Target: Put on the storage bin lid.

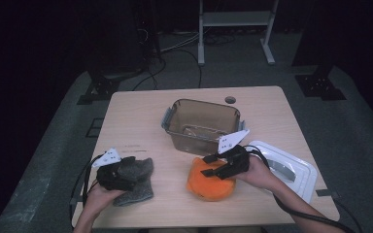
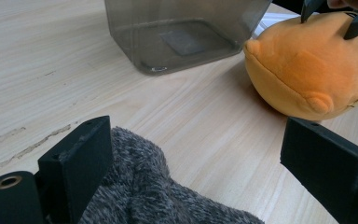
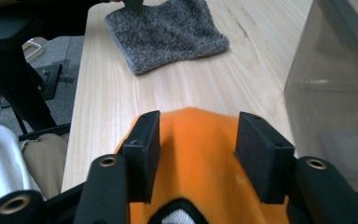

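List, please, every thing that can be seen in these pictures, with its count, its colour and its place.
plush toy: one, orange, on the table's near edge, right of the middle, between the right gripper's jaws.
fuzzy cloth: one, grey, near left of the table, under the left gripper.
open container: one, clear smoky brown, middle of the table, nothing loose visible inside.
lid: one, white, near right of the table.
table: one, light wood.
frame: one, white, on the floor behind the table.
left gripper: one, black, jaws wide apart over the cloth.
right gripper: one, black, jaws on both sides of the toy.
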A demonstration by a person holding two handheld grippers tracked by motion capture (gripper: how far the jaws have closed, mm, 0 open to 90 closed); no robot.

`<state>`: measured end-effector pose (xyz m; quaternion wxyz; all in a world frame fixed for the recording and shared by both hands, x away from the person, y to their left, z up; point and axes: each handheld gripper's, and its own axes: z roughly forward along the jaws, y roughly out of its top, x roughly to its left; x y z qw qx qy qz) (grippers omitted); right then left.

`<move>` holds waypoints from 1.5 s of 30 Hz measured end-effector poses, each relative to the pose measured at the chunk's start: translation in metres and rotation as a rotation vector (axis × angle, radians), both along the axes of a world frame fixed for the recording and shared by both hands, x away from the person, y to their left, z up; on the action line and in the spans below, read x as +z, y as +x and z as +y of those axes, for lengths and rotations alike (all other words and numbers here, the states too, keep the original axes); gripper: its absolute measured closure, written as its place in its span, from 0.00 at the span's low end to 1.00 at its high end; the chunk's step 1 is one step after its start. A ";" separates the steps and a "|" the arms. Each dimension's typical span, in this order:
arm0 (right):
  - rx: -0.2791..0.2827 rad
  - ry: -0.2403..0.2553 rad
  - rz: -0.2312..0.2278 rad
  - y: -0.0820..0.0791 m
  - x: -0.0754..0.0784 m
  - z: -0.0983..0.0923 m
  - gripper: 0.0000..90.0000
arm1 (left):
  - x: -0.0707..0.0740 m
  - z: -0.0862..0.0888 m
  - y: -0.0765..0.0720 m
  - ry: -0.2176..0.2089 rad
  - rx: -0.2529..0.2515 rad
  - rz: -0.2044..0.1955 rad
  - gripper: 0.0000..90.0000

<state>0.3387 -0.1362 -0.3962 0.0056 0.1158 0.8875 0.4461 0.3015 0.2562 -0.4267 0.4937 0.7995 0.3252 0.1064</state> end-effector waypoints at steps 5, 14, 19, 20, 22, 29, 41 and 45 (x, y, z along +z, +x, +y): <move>-0.025 -0.009 -0.002 -0.001 -0.007 -0.003 0.61 | 0.000 0.000 0.000 0.001 0.000 0.002 0.10; -0.045 -0.017 0.011 -0.009 -0.019 -0.007 0.72 | 0.000 -0.001 0.000 0.001 -0.001 0.000 0.10; -0.044 -0.008 0.015 -0.012 -0.024 -0.008 0.79 | -0.001 -0.002 0.000 0.002 -0.001 0.002 0.10; -0.043 -0.003 0.023 -0.012 -0.024 -0.008 0.80 | -0.001 -0.002 0.000 0.004 -0.003 0.003 0.10; -0.042 0.001 0.023 -0.013 -0.026 -0.008 0.82 | -0.001 -0.002 0.000 0.005 -0.005 0.002 0.10; -0.048 0.014 0.036 -0.012 -0.025 -0.009 0.87 | 0.000 -0.001 0.000 0.005 -0.003 -0.001 0.10; -0.031 0.047 0.069 -0.014 -0.009 -0.006 0.90 | 0.000 0.000 -0.001 -0.002 0.003 0.002 0.10; -0.008 0.032 0.070 -0.019 -0.002 -0.002 0.90 | 0.000 0.000 0.000 0.001 0.001 -0.002 0.10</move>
